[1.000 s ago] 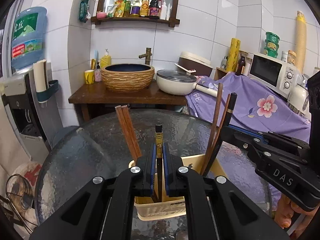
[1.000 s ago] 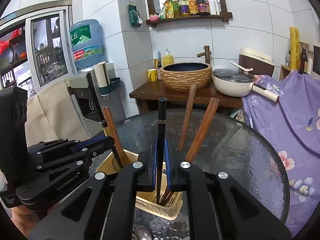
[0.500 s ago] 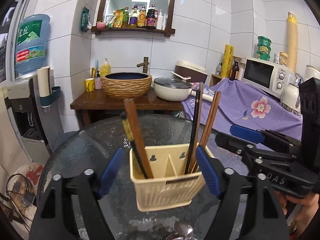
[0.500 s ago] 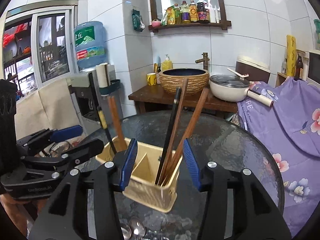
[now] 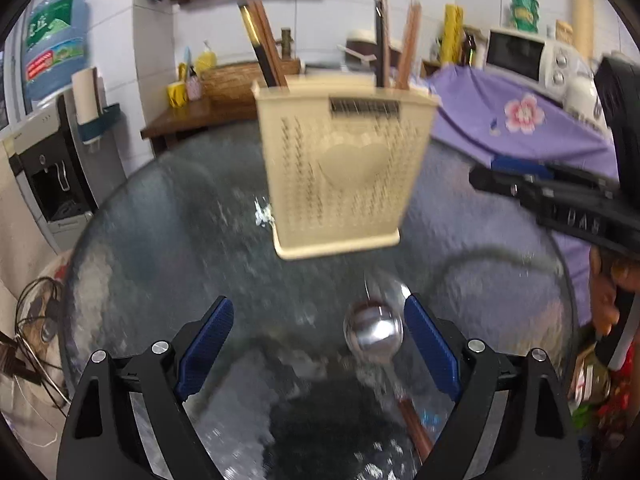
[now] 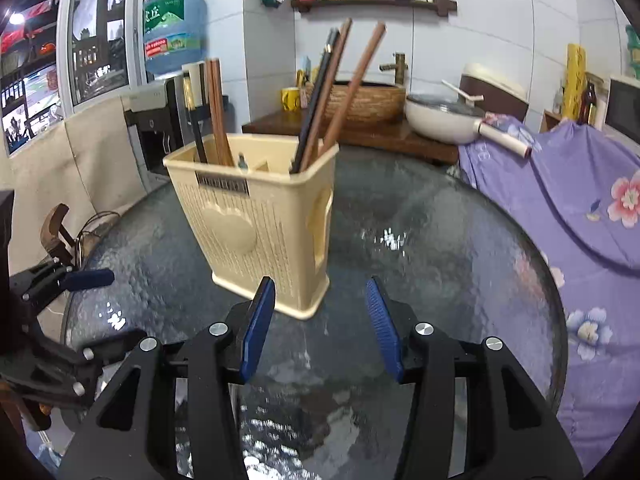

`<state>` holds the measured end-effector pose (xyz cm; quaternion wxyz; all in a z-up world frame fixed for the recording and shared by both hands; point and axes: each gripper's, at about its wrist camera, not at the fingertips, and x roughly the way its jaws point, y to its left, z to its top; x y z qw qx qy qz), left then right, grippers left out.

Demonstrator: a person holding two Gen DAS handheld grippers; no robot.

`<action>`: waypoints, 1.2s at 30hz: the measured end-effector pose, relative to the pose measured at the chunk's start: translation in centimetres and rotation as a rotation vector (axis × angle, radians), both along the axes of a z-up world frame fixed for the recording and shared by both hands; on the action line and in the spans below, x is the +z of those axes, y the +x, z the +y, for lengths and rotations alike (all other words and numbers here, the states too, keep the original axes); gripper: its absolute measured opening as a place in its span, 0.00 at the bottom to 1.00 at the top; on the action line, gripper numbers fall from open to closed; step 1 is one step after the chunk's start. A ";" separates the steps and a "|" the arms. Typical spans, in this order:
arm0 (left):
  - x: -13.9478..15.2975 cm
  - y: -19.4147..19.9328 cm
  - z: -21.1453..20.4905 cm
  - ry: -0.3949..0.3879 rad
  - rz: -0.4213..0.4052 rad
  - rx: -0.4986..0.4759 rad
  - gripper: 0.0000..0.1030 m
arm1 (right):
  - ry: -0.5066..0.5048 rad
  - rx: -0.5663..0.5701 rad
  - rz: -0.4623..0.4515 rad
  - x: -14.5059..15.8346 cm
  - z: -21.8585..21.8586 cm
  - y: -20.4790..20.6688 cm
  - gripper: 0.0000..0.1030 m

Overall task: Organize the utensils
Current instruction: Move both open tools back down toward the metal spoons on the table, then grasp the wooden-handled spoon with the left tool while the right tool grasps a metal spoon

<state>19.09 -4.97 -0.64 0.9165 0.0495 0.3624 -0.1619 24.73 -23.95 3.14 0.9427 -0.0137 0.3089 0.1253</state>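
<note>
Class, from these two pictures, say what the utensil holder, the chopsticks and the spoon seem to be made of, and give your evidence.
Utensil holder: likely matte cream plastic, moulded with perforated walls.
Chopsticks: most look like reddish-brown wood with a smooth finish; one is darker, material unclear.
Spoon: bowl probably polished metal, mirror-bright; its brown handle looks wooden, though blurred.

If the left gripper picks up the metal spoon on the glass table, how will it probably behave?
The spoon looks like polished steel, so probably stiff and slippery between the pads. It lies flat on the glass table, so it may slide rather than lift. Its bowl likely outweighs the handle, so it may tilt.
</note>
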 end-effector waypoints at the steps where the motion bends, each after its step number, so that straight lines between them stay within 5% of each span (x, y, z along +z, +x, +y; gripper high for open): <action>1: -1.0 -0.3 -0.5 0.007 0.024 -0.012 0.82 | 0.005 -0.002 0.009 -0.4 -0.1 -0.1 0.47; 11: -5.2 -0.5 -3.7 0.114 0.098 -0.040 0.69 | 0.040 -0.056 0.081 -3.6 -2.2 -1.8 0.47; 17: -5.2 0.4 -4.2 0.115 0.099 -0.018 0.64 | 0.053 -0.064 0.091 -3.9 -2.4 -2.4 0.47; 25: -4.8 1.8 -4.5 0.086 0.125 -0.012 0.45 | 0.041 -0.063 0.114 -4.7 -1.9 -2.4 0.47; 36: -4.8 1.5 -0.8 0.062 0.142 0.014 0.45 | -0.004 0.075 0.213 -6.5 2.2 -1.7 0.47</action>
